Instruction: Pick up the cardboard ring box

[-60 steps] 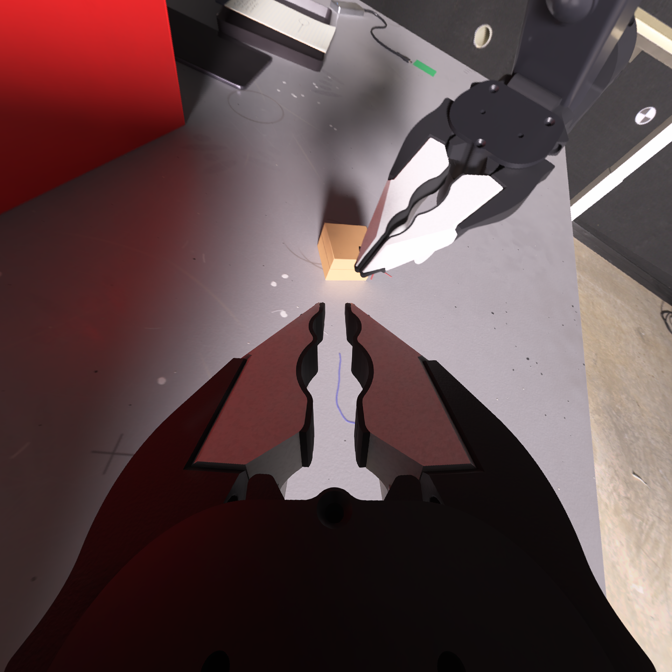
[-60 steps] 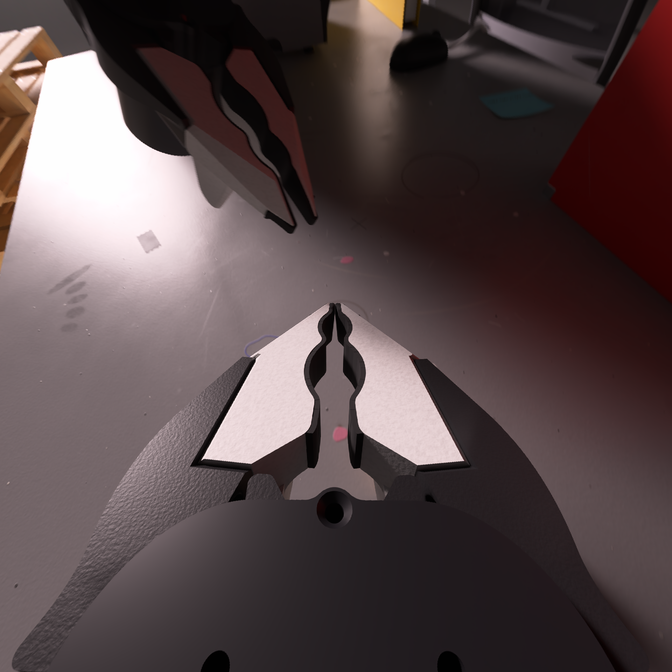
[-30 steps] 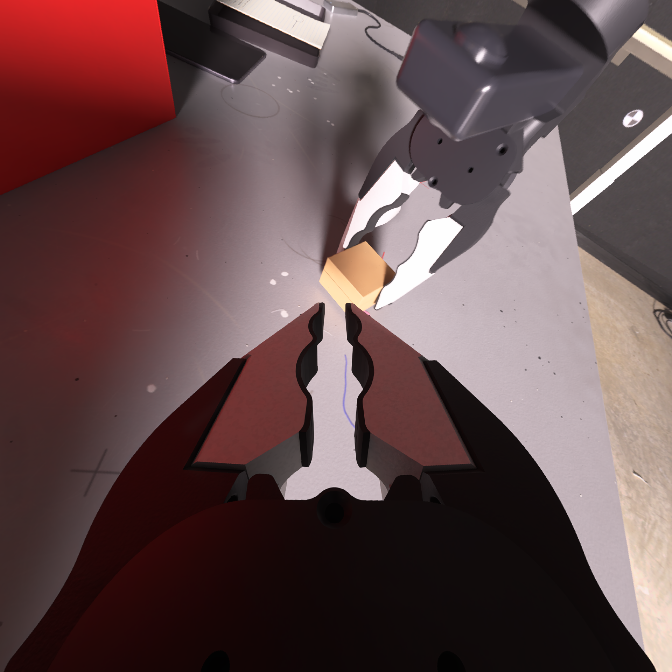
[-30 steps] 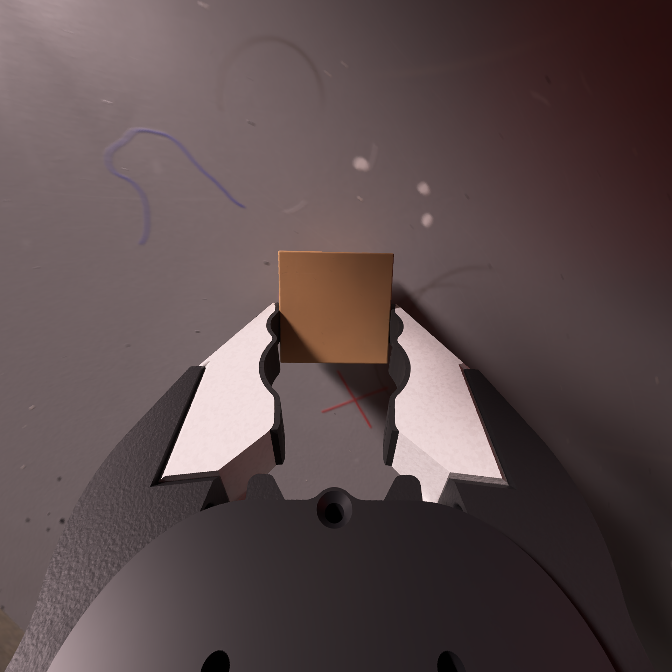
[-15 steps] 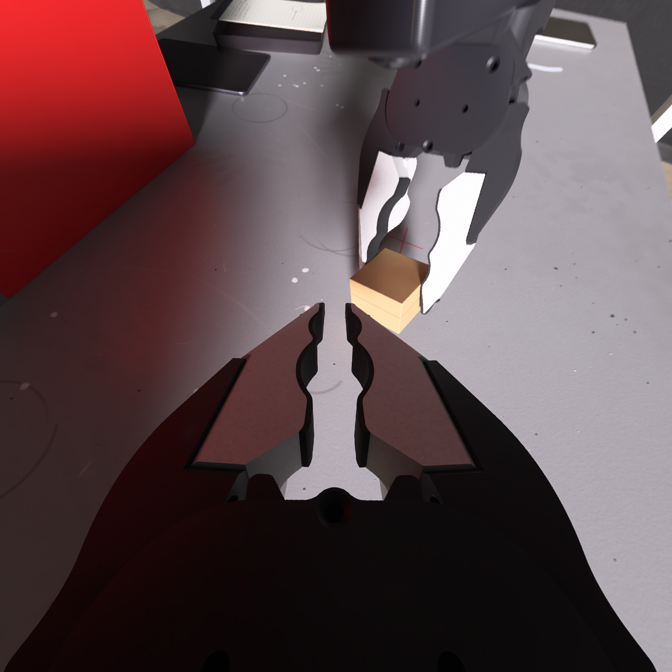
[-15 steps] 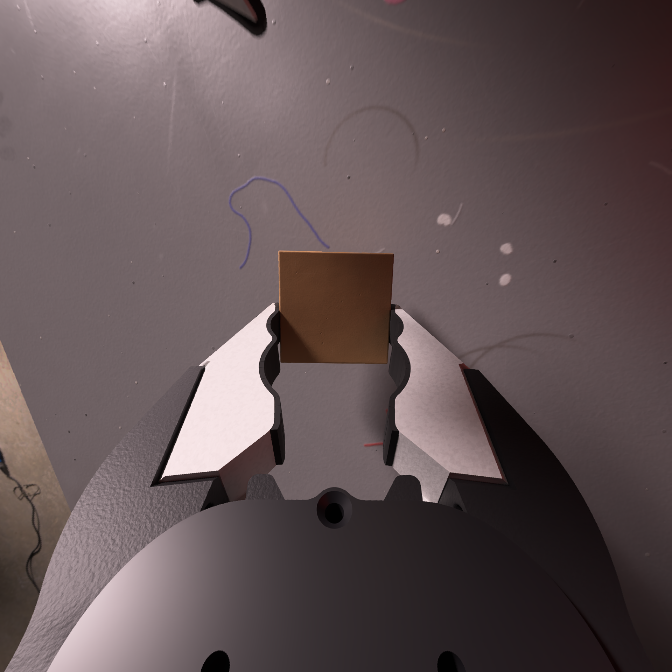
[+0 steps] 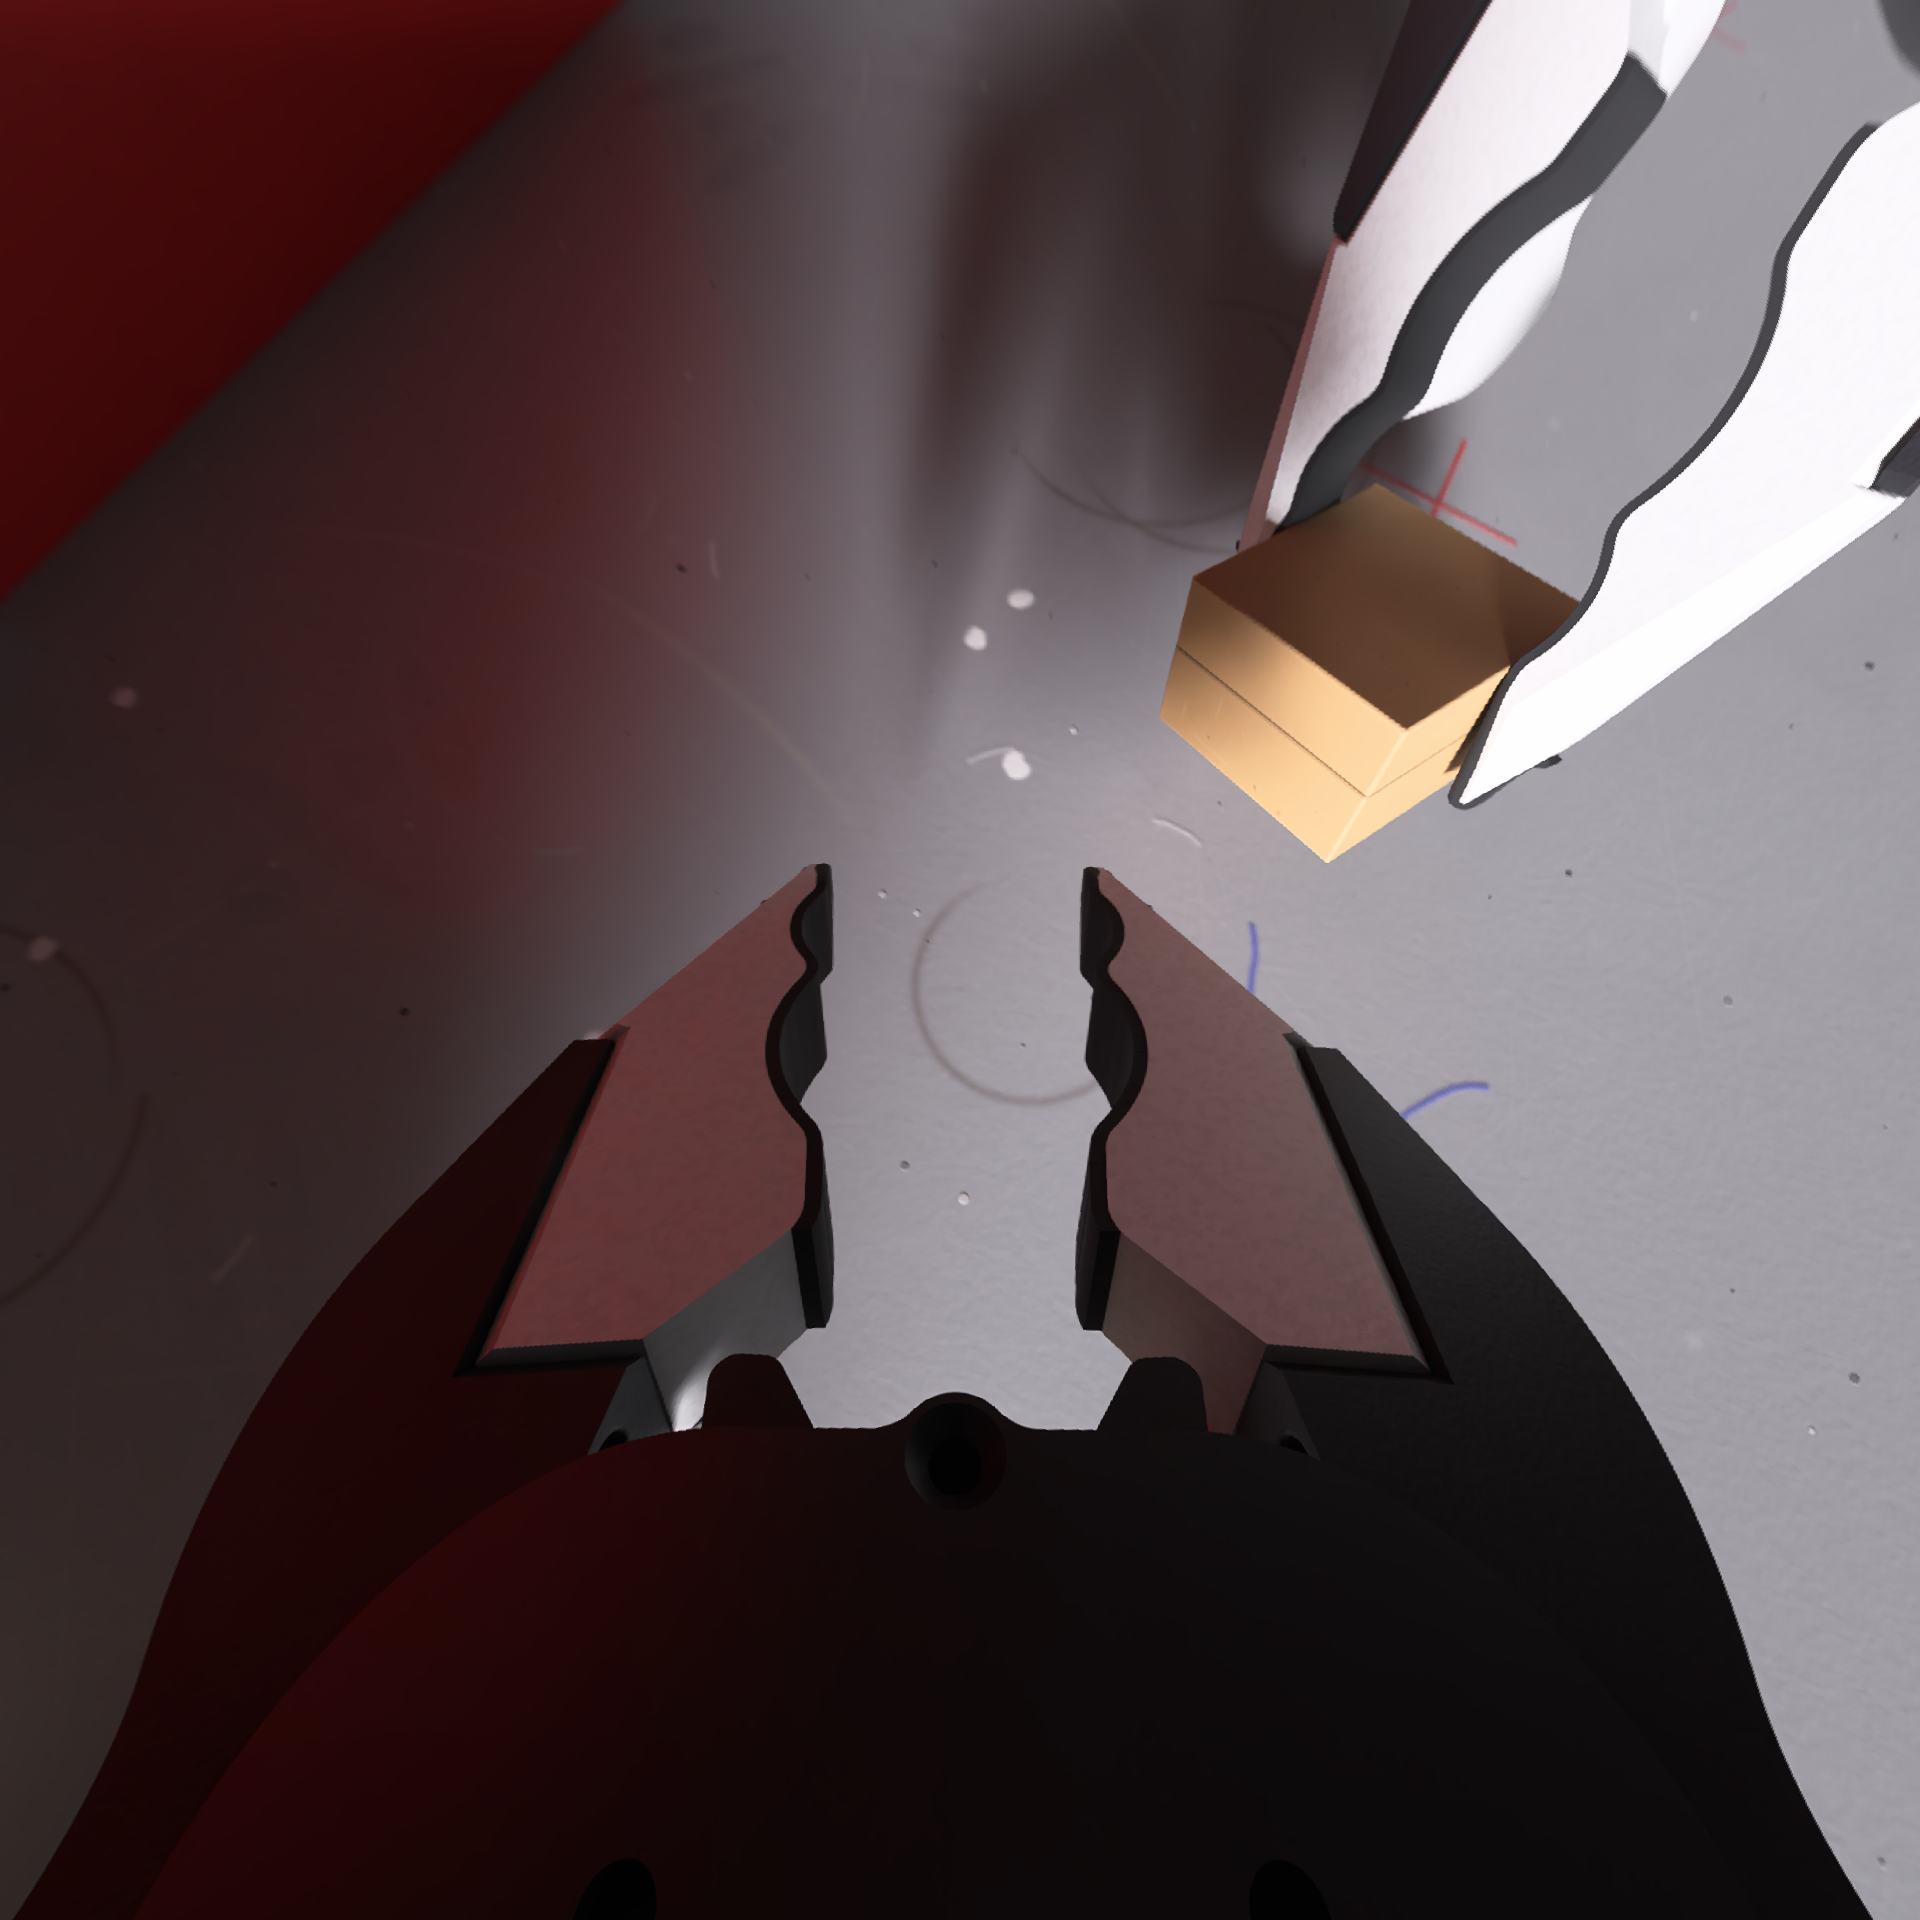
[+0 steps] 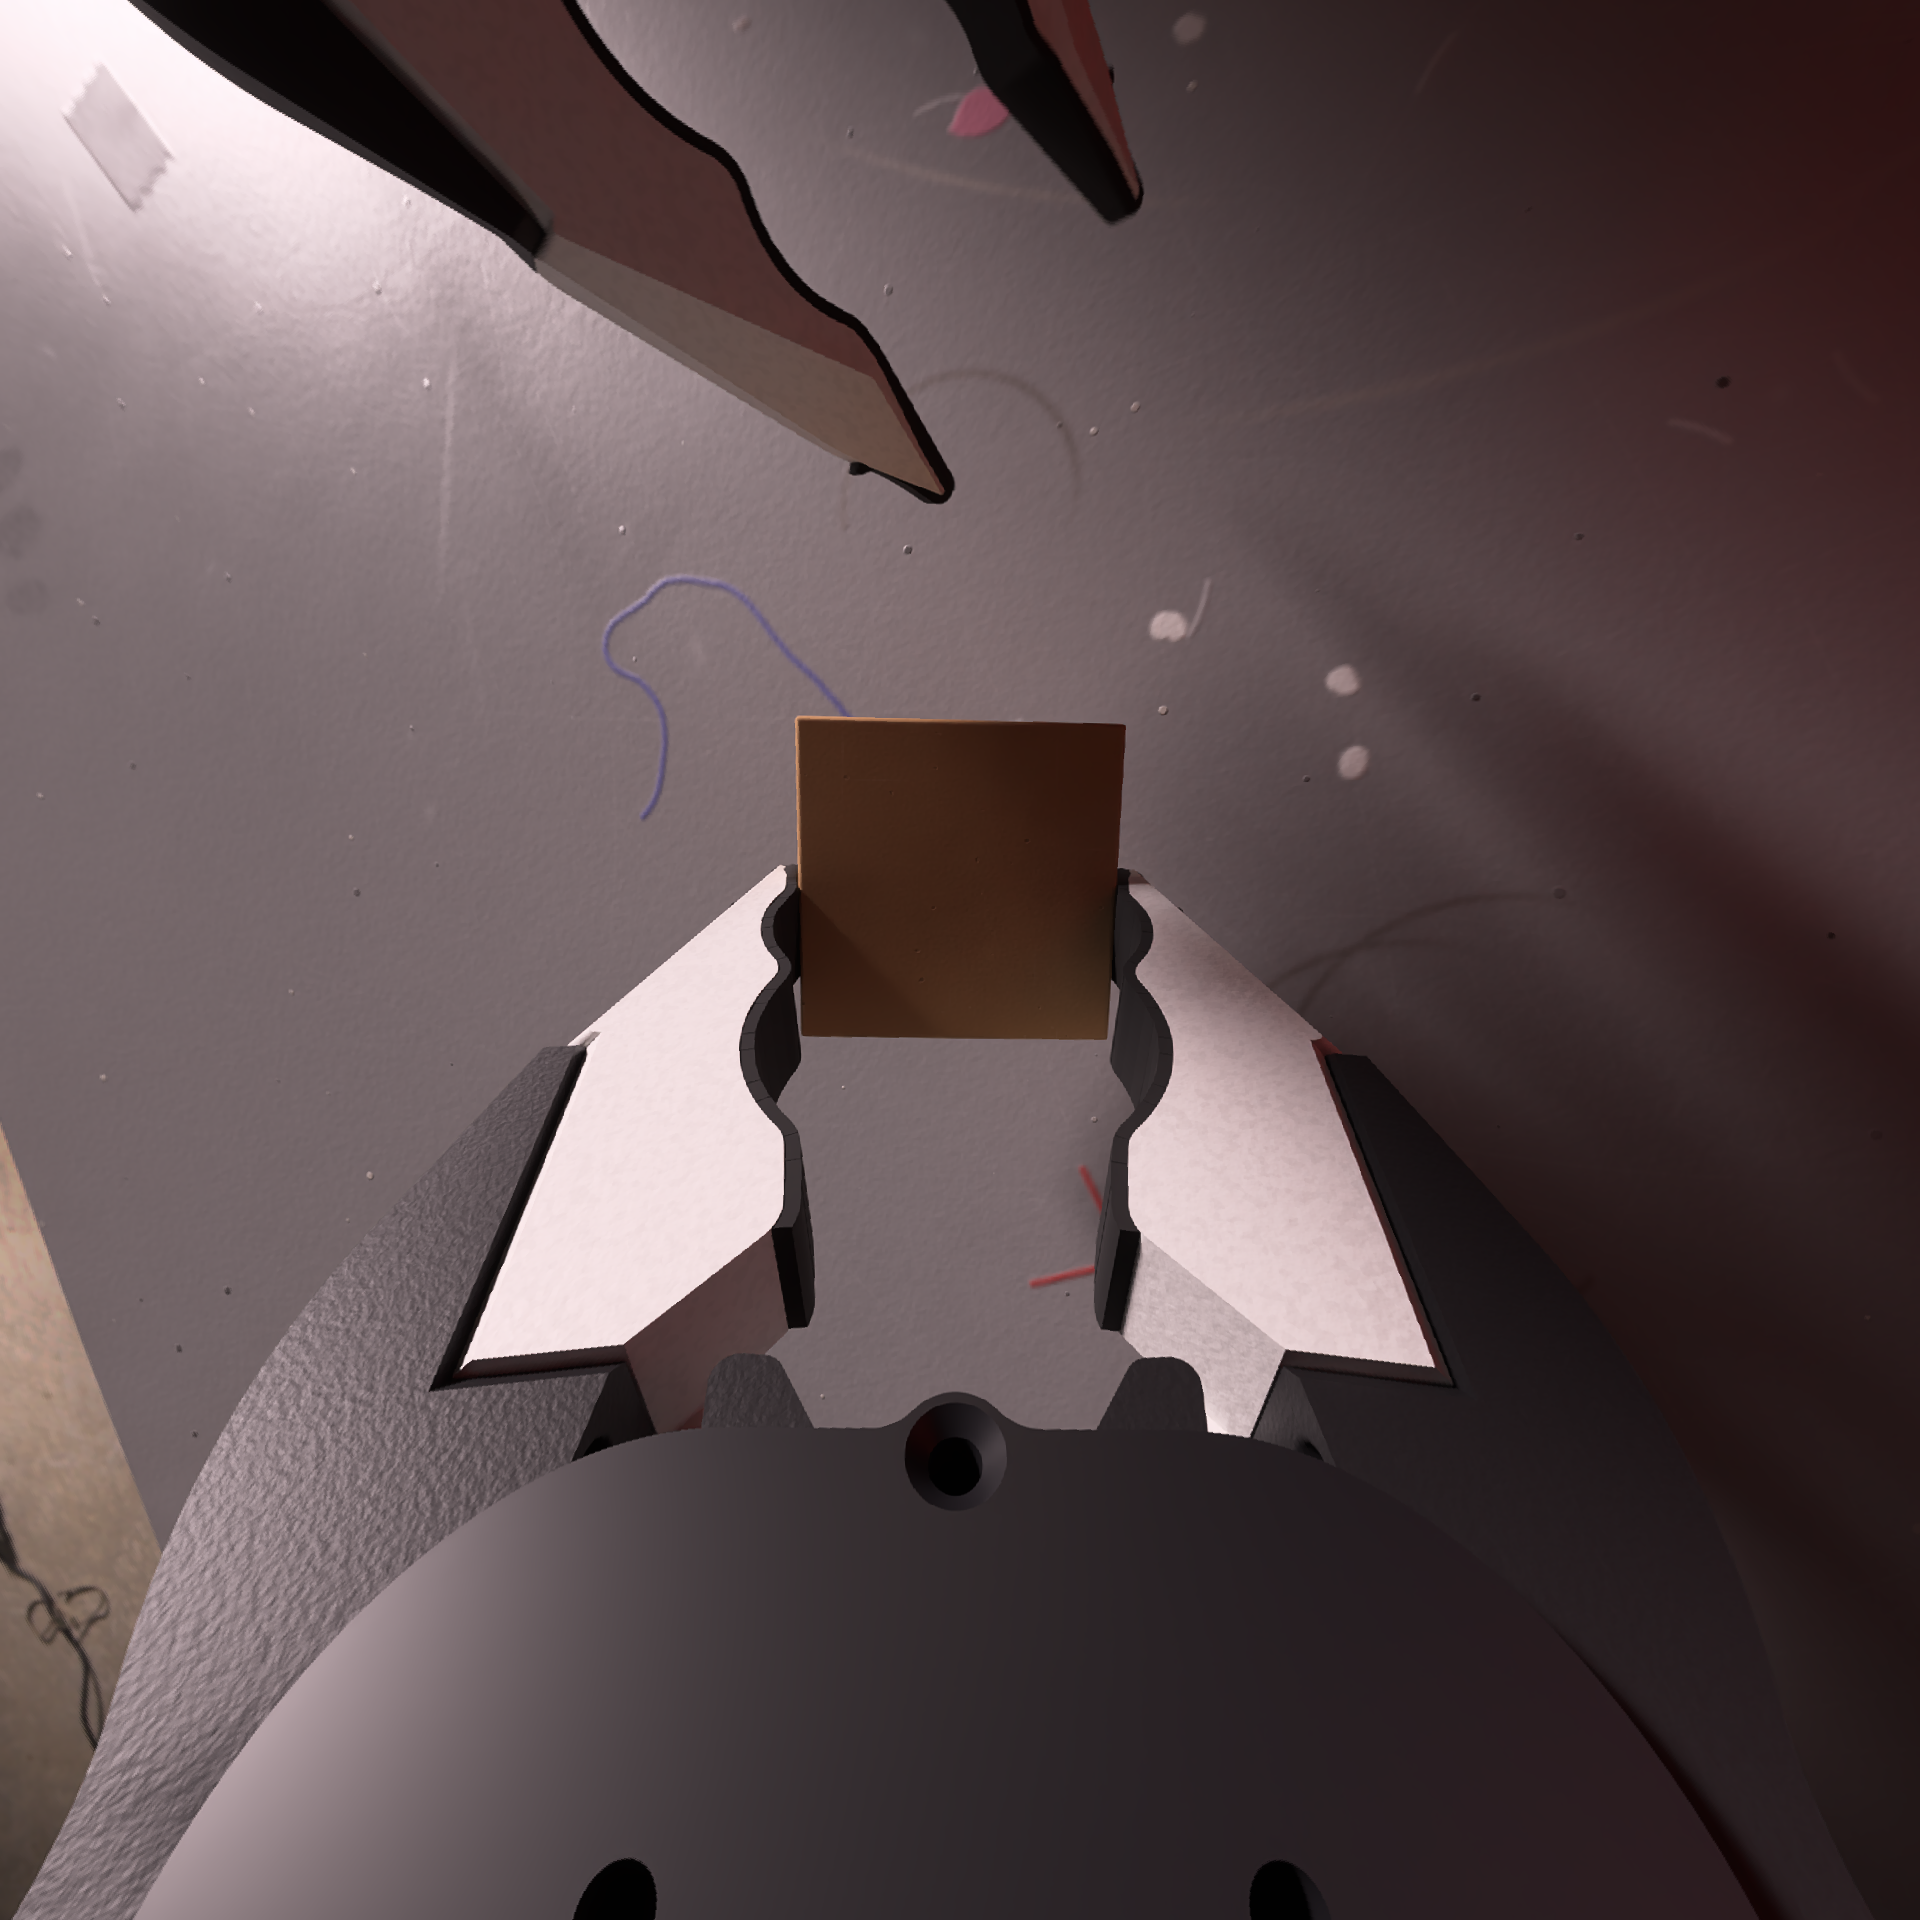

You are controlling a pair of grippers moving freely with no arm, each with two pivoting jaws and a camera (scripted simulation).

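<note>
The cardboard ring box [image 8: 956,878] is a small tan cube with a lid seam. My right gripper [image 8: 956,885] is shut on it, with the white fingers [image 8: 665,1049] pressing its two sides. It holds the box above the grey table [image 8: 312,727]. In the left wrist view the box [image 7: 1340,665] hangs at the upper right between the right gripper's white fingers [image 7: 1683,561]. My left gripper [image 7: 956,878] is open and empty, below and left of the box. Its dark red fingers [image 8: 727,270] show at the top of the right wrist view.
A red wall [image 7: 156,208] stands along the table's far left. A red cross mark [image 7: 1439,499] lies on the table behind the box. The table's edge and a tan floor [image 8: 42,1403] show at the lower left of the right wrist view.
My right gripper opened, closed on the box and raised it off the red cross. My left gripper has spread its fingers wider and come closer to the box.
</note>
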